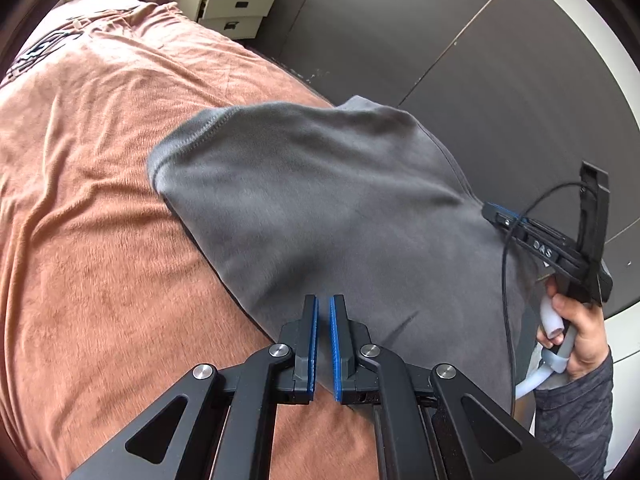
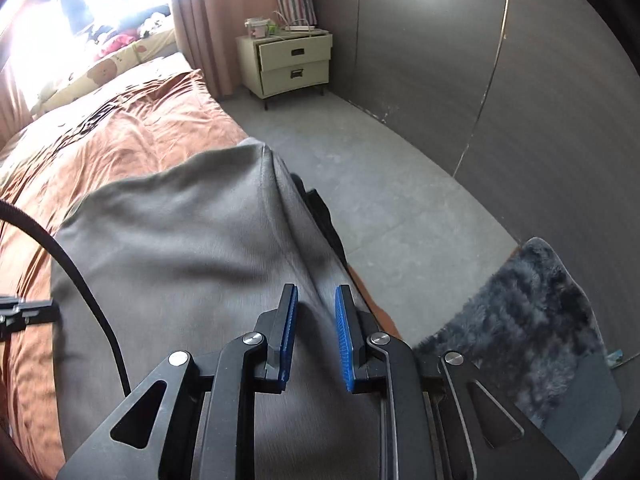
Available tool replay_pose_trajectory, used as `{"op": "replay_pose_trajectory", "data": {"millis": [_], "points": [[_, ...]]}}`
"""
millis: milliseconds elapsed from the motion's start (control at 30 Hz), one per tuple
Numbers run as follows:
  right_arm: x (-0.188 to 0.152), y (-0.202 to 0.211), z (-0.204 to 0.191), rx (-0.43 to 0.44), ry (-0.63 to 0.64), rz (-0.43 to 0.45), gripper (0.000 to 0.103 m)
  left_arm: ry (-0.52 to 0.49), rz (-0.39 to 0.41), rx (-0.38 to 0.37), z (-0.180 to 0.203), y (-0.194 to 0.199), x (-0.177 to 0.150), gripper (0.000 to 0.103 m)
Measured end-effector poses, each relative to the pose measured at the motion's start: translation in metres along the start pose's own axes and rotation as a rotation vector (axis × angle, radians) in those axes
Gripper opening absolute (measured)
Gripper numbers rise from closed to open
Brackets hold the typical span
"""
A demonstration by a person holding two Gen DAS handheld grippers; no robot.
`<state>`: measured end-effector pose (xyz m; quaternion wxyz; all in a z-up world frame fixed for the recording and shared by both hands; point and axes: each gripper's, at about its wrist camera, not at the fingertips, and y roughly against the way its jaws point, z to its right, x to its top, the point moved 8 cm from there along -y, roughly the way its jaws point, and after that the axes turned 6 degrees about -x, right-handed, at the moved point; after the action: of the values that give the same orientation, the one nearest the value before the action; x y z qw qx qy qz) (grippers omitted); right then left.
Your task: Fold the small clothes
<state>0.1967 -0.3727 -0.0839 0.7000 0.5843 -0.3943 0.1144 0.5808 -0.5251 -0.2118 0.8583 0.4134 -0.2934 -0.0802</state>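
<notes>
The left tool (image 1: 324, 308) is pinched shut, the right tool (image 2: 316, 300) narrowly parted, both empty, over the soft, limp grey garment (image 1: 320, 200); grip its hem corners.

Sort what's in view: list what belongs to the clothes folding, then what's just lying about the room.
Belongs to the job:
- grey garment
- left gripper
- right gripper
- bed with orange cover, the work surface

Just lying about:
- cream nightstand
- striped bag on top of it
- dark fluffy rug
- pillows
</notes>
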Motion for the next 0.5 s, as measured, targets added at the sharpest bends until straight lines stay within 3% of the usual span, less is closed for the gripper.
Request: {"op": "replay_pose_trajectory", "data": {"millis": [200, 500], "points": [[-0.033, 0.011, 0.017, -0.052, 0.039, -0.007, 0.015, -0.016, -0.020, 0.006, 0.012, 0.006, -0.020, 0.006], [-0.045, 0.043, 0.024, -0.136, -0.012, -0.027, 0.017, -0.044, -0.015, 0.040, 0.028, 0.041, -0.043, 0.007]]}}
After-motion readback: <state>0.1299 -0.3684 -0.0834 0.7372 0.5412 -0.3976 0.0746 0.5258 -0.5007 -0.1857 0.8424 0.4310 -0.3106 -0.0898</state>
